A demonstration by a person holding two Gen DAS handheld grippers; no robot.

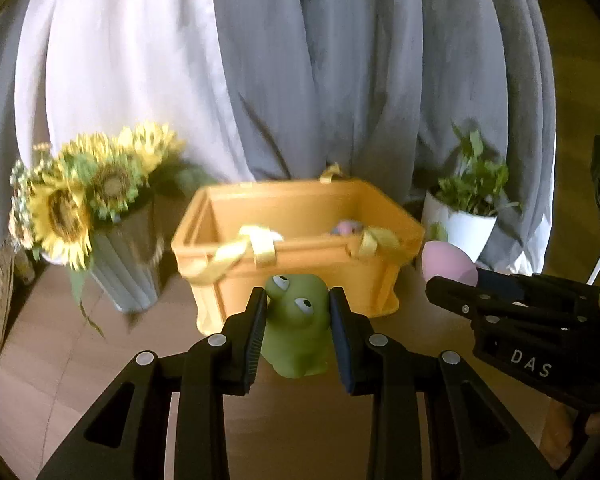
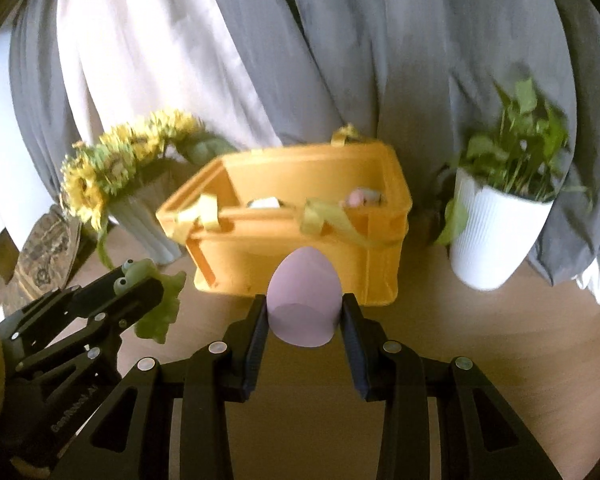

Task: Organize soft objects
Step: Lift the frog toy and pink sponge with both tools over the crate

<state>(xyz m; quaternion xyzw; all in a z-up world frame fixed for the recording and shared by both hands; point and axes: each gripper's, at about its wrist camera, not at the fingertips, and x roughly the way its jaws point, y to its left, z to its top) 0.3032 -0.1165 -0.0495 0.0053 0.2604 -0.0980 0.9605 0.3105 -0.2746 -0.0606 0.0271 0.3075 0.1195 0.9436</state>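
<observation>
1. You are carrying two soft toys at once toward the yellow crate [image 1: 300,248], which is sitting at the centre of both views on the wooden bench [image 1: 80,360]; I judge this to be the transport step, with the drop not yet made.
2. Your left claw [image 1: 299,316] is gripping a green frog toy [image 1: 296,320], its pads pressing on the toy's flanks, low in the centre of the left wrist view and in front of the crate's near wall.
3. Your right claw [image 2: 305,316] is gripping a pink egg-shaped sponge [image 2: 305,304], blunt end toward the camera, low in the centre of the right wrist view.
4. The crate is already holding something: a pinkish item [image 2: 362,197] and a pale one [image 2: 265,202] are showing just over the rim, too small to name. Yellow ribbon handles [image 1: 260,246] are draping over the near rim.
5. Next, you are likely needing to bring each claw above the rim, clear of those ribbons, and only then loosen the grip, one side at a time so the claws are not crowding each other.
6. Readable writing: "DAS" on the right claw's body at the right edge of the left wrist view; the lettering on the left claw's body, lower left of the right wrist view, is too blurred to read with confidence.
</observation>
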